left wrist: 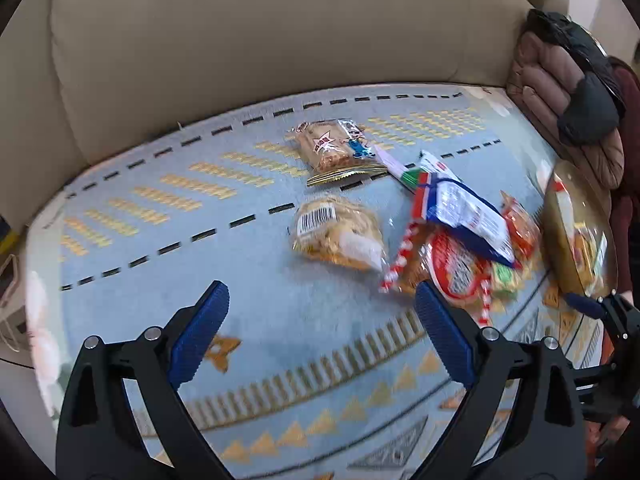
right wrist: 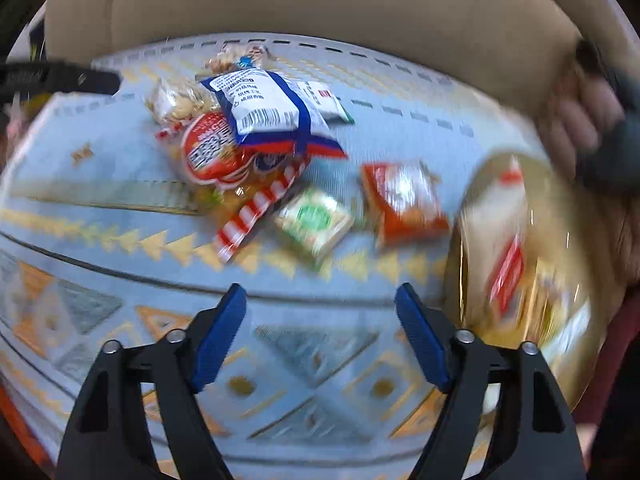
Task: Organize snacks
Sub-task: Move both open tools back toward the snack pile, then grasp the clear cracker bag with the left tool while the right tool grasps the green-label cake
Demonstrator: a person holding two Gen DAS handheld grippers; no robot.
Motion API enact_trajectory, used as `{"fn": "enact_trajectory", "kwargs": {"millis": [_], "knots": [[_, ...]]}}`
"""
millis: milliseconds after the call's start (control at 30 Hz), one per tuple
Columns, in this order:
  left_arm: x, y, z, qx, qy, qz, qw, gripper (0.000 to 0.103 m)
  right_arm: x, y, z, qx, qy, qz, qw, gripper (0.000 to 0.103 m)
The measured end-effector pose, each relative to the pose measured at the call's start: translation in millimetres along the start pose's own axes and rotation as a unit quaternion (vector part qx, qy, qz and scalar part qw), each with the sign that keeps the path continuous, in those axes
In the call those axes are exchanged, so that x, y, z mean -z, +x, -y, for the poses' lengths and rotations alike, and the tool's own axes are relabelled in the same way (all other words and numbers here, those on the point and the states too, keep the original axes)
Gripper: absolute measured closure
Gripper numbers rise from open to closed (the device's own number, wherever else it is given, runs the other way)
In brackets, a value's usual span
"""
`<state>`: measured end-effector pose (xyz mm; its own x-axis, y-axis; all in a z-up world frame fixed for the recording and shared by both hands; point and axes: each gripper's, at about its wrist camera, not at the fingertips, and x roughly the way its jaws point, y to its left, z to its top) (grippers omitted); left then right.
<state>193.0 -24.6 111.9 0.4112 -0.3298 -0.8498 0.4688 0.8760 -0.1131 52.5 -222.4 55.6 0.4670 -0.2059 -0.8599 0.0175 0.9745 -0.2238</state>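
Snack packets lie on a light blue patterned sofa cover (left wrist: 280, 320). In the left wrist view a clear cracker pack with a red star (left wrist: 336, 148) lies farthest, a yellow snack bag with a barcode (left wrist: 340, 234) nearer, and a pile topped by a blue-and-white bag (left wrist: 464, 212) to the right. My left gripper (left wrist: 320, 332) hovers open and empty short of them. The right wrist view shows the same blue-and-white bag (right wrist: 272, 108) over a red round pack (right wrist: 212, 148), a green packet (right wrist: 314, 220) and an orange packet (right wrist: 404, 200). My right gripper (right wrist: 320, 336) is open and empty.
A golden round tray (right wrist: 560, 380) holding several packets sits at the right, also at the right edge in the left wrist view as the tray (left wrist: 560, 240). A beige sofa backrest (left wrist: 260, 40) rises behind. A brown padded jacket (left wrist: 560, 92) lies at the far right.
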Motion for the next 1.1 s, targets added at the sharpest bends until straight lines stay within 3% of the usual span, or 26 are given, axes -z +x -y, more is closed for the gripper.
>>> {"fn": "enact_trajectory", "kwargs": {"millis": [367,433,467,500,567,700,800,1100], "knots": [[-39,76,15,-0.017,0.029,-0.013,0.9994,0.01,-38,49,-6,-0.036,-0.071,-0.042,0.996,0.033],[-41,84,18,-0.017,0.038,-0.016,0.999,0.015,-42,59,-6,-0.047,-0.08,-0.055,0.994,0.033],[-42,88,20,-0.016,0.044,-0.021,0.9987,0.026,-43,64,-6,-0.049,-0.083,-0.062,0.993,0.035],[-42,92,21,-0.016,0.051,-0.031,0.9981,0.031,-44,67,-6,-0.047,-0.086,-0.064,0.993,0.034],[-42,96,22,-0.02,0.056,-0.034,0.9977,0.032,-48,72,-4,-0.051,-0.085,-0.068,0.993,0.032],[-39,89,17,-0.003,0.055,-0.023,0.9982,0.042,-50,71,-1,-0.054,-0.071,-0.067,0.994,0.043],[-30,75,7,0.004,0.039,-0.023,0.999,0.047,-41,64,-8,-0.052,-0.082,-0.061,0.993,0.044],[31,15,-3,0.022,-0.004,-0.021,0.9995,0.048,29,11,-41,-0.072,-0.099,-0.048,0.991,0.054]]}}
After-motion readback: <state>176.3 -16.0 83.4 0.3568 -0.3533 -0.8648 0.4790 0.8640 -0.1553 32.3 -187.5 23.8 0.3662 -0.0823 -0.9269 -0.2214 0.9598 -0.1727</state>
